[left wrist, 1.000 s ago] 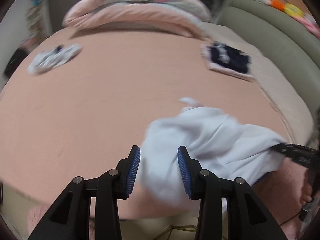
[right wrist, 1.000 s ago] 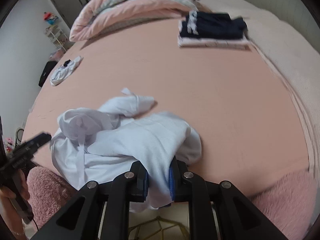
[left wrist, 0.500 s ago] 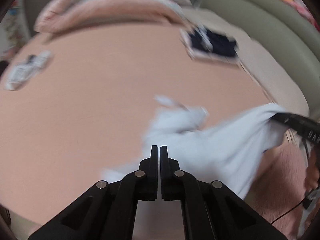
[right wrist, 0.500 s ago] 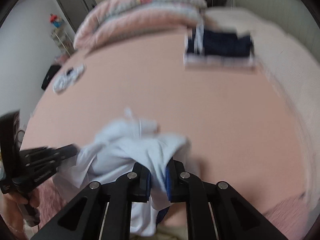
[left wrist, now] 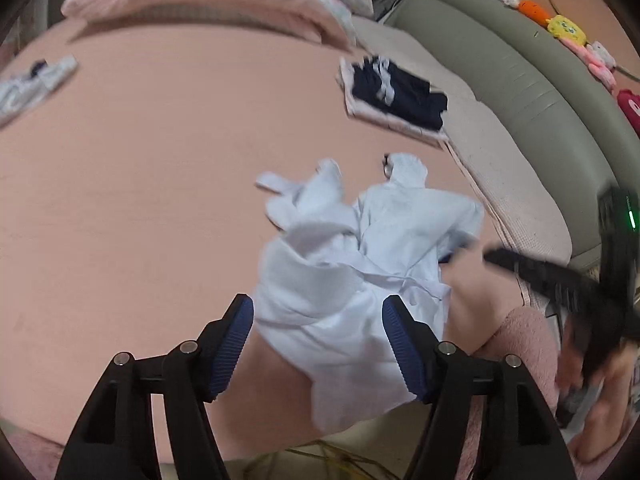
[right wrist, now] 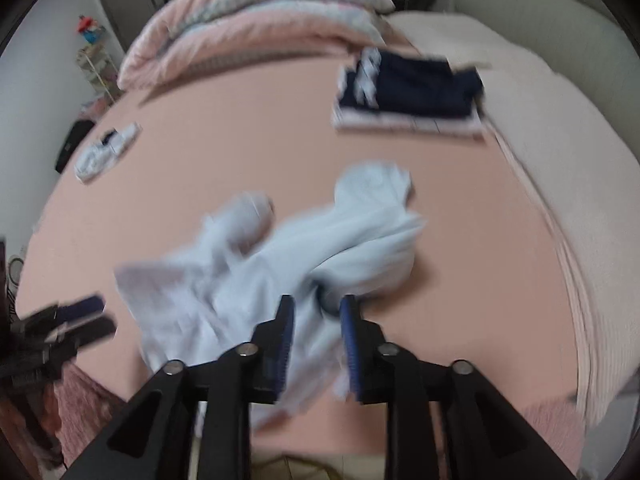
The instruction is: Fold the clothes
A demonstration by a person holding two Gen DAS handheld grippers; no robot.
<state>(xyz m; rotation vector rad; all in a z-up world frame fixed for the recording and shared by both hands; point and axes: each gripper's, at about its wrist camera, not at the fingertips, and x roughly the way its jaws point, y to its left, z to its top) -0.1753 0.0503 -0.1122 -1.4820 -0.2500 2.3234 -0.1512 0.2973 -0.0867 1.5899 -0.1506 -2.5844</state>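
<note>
Since the crumpled white shirt (left wrist: pixel 352 264) has to lie flat before I fold it, my left gripper (left wrist: pixel 318 344) has just spread wide and my right gripper (right wrist: pixel 316 340) has just loosened, cloth lying slack between both, heaped at six o'clock on the pink bed (left wrist: pixel 140 168).

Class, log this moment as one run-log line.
left gripper: jaws opening | right gripper: jaws opening | white garment: crumpled, unfolded, on pink bed
</note>
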